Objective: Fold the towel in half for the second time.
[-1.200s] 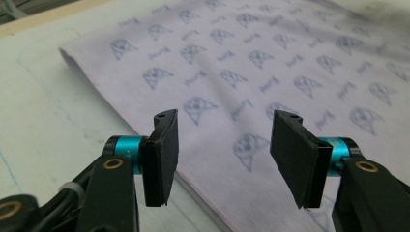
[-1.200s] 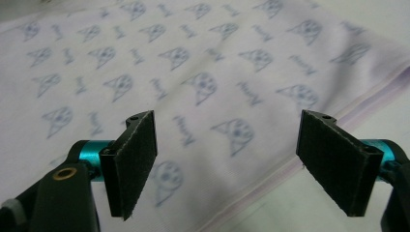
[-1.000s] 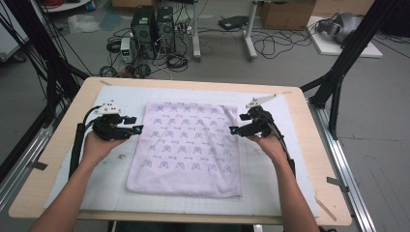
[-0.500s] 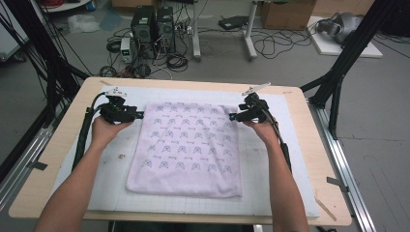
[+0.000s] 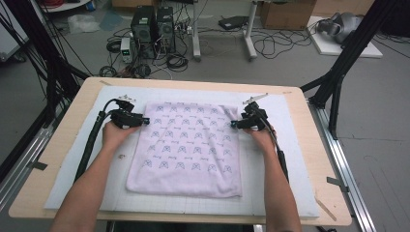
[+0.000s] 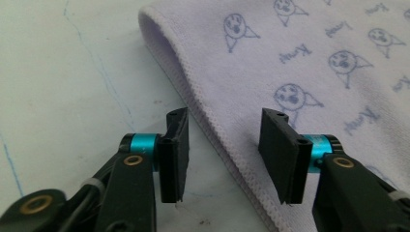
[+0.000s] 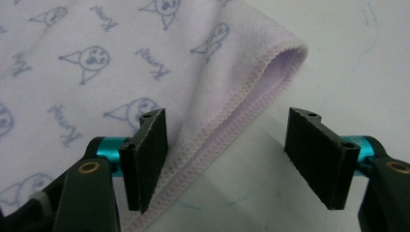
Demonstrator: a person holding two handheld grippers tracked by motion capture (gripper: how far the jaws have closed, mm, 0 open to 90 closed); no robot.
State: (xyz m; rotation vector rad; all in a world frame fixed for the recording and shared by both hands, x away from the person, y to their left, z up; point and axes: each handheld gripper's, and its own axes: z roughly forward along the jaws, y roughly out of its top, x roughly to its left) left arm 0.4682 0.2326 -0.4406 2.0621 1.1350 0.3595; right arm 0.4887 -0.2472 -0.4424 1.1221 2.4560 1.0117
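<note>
Printed lavender towel (image 5: 188,147) — flat on the desk's white mat (image 5: 285,188); left hand-held gripper (image 5: 143,120) and right hand-held gripper (image 5: 234,124) straddle its far side hems, jaws closing, unclenched — nothing gripped.

1 towel (image 5: 186,145); 2 hand-held grippers (image 5: 138,119)

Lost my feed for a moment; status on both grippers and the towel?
Left hand-held gripper and right hand-held gripper open, jaws just closing, each straddling a side edge. Towel flat on mat, not gripped. Nothing in the way.
</note>
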